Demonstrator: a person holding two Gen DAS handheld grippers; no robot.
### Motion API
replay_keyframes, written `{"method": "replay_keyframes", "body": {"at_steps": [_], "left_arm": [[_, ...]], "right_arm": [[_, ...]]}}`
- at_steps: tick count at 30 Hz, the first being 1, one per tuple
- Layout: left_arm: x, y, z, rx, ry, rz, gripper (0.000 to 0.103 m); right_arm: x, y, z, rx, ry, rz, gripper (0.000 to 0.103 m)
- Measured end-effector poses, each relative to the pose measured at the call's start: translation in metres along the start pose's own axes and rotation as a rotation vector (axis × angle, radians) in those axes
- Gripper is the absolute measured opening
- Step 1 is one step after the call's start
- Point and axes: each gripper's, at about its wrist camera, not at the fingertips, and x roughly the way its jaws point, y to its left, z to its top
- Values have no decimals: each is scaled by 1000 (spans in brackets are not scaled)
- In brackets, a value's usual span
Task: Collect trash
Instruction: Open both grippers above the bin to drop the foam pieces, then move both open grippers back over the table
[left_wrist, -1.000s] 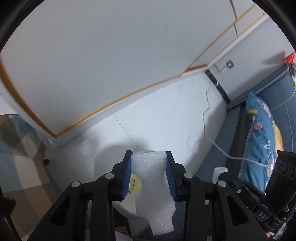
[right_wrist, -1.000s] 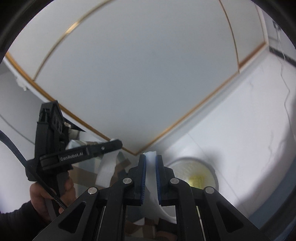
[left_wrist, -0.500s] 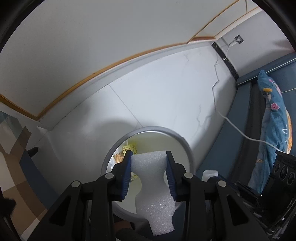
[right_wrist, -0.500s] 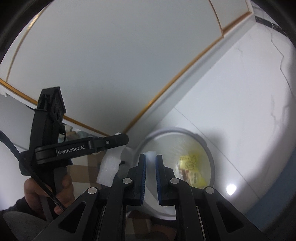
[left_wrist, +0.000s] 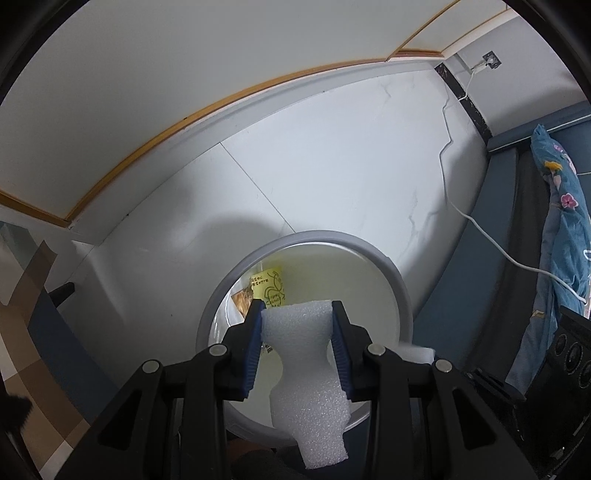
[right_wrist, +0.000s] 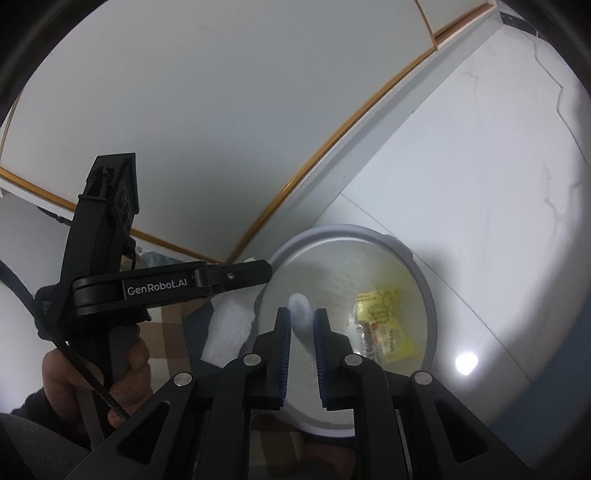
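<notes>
Plainly legible on the left gripper (right_wrist: 258, 271), seen side-on from the right wrist camera, is the white lettering "GenRobot.AI"; a person's hand (right_wrist: 92, 380) in a dark sleeve grips its handle. Printed dark characters cover the yellow wrapper (right_wrist: 384, 321) at the bottom of the bin (left_wrist: 400, 291), but they are too small to read. That wrapper lies beside a brownish packet (left_wrist: 243, 301) inside the round, grey-rimmed white bin

From its own camera, the left gripper (left_wrist: 297, 325) has its blue pads pressed against a white foam piece (left_wrist: 306, 373), pinching it at its narrow waist; the foam hangs over the bin's opening. The right gripper (right_wrist: 301, 334) is easing its jaws apart, and a thin white scrap (right_wrist: 301, 314) sits between the pads above the bin, without the pads clearly pressing on it

Around them the floor (left_wrist: 332, 166) is white marble-look tile with grey veins and a bright glare spot. White wall panels (left_wrist: 184, 55) carry thin gold trim. A white cable (left_wrist: 480, 225) runs from a wall socket (left_wrist: 490, 59) across the floor toward a dark blue sofa (left_wrist: 524, 206) draped with a flowered blue cloth (left_wrist: 565, 206)
</notes>
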Motion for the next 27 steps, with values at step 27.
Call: {"method": "replay_keyframes", "body": {"at_steps": [27], "left_arm": [[-10, -10, -6, 74, 15, 88, 61]], "right_arm": [[-24, 6, 0, -22, 12, -86, 29]]}}
